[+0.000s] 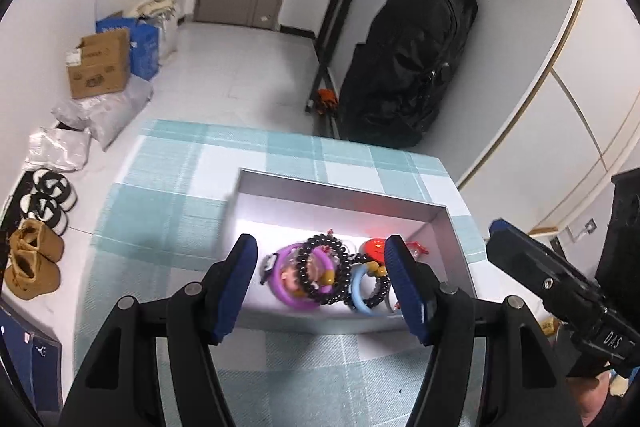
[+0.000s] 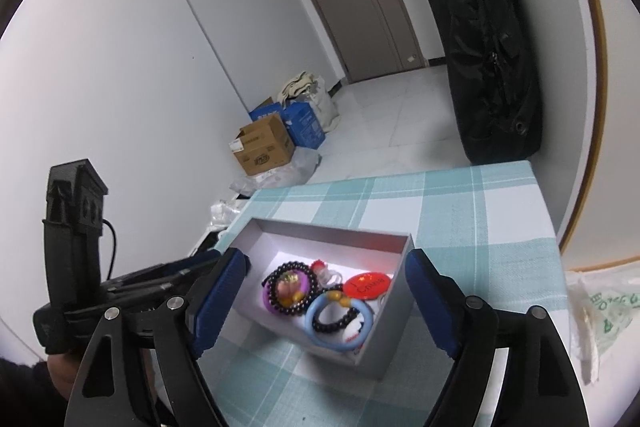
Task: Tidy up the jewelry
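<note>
A grey open box (image 1: 456, 251) (image 2: 394, 303) sits on the checked tablecloth. Inside lie a purple bangle (image 1: 282, 289) (image 2: 269, 303), black bead bracelets (image 1: 316, 259) (image 2: 276, 277), a light blue bangle (image 1: 358, 293) (image 2: 340, 345) and a red round badge (image 1: 372, 247) (image 2: 366, 285). My left gripper (image 1: 322, 287) is open and empty, hovering over the box's near side, its fingers framing the jewelry. My right gripper (image 2: 326, 301) is open and empty, held above the box from the right; its body shows in the left wrist view (image 1: 552, 287).
The table (image 1: 168, 195) (image 2: 460, 207) has a teal checked cloth. A black bag (image 1: 408, 59) (image 2: 488, 47) hangs by the far wall. Cardboard and blue boxes (image 1: 104, 63) (image 2: 272, 139), plastic parcels and shoes (image 1: 36, 227) line the floor at left. A plastic bag (image 2: 600, 311) lies at right.
</note>
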### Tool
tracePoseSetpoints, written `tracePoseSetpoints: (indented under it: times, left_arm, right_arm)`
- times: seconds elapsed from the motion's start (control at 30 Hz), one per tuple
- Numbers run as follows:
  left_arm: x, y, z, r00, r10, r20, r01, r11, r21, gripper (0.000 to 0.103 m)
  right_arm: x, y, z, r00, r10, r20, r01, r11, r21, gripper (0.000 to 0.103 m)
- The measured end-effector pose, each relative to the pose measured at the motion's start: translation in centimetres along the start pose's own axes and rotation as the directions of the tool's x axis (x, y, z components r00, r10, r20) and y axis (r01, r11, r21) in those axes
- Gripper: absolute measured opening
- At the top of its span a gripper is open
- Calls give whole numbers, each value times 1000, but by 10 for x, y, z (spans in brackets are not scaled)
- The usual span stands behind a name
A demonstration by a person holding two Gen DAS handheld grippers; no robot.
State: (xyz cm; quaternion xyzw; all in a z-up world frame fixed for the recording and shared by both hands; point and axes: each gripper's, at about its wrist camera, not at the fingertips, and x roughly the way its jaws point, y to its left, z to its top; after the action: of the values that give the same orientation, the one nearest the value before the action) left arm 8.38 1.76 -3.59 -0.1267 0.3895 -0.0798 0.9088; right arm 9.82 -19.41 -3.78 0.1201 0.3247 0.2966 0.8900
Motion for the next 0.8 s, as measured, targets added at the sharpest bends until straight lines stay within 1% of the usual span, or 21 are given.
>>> tracePoseSetpoints:
  times: [0.1,0.13,0.17,0.3,0.4,0.43,0.47,0.53,0.63,0.8]
  left_arm:
    - [-13,0,-3,997,49,64,-50,999,13,62]
    - [-18,0,-5,995,64,81,-65,998,17,64]
    - [-21,0,-7,993,76,91,-78,997,17,67]
    - [-32,1,-14,986,111,124,-115,993,22,69]
    - [-44,2,-19,981,125,151,-130,991,26,72]
    - [-47,2,-19,979,126,160,-132,991,27,74]
    - [-52,1,-20,977,126,173,-133,991,29,78]
    - [-60,-2,-22,970,133,203,-144,989,39,81]
    - [-67,-10,-27,963,142,229,-160,985,65,82]
    - [-73,-16,-32,959,150,239,-174,981,84,83]
  right_arm:
    - [-8,4,-3,1000,-9,14,9,1000,-4,87]
    - [-11,5,-5,1000,-12,22,12,1000,-4,89]
    - [-14,6,-6,1000,-11,26,12,1000,-3,90]
    - [-25,11,-12,999,-26,48,26,1000,-14,97]
    - [-32,14,-15,997,-30,65,31,999,-18,102]
    - [-34,14,-16,997,-30,70,31,999,-15,103]
    - [-37,14,-17,997,-30,76,31,999,-12,103]
    - [-40,14,-19,996,-28,84,28,1000,-4,103]
    - [-45,14,-21,995,-30,96,30,1000,0,103]
    - [-55,16,-24,993,-40,112,42,999,-13,103]
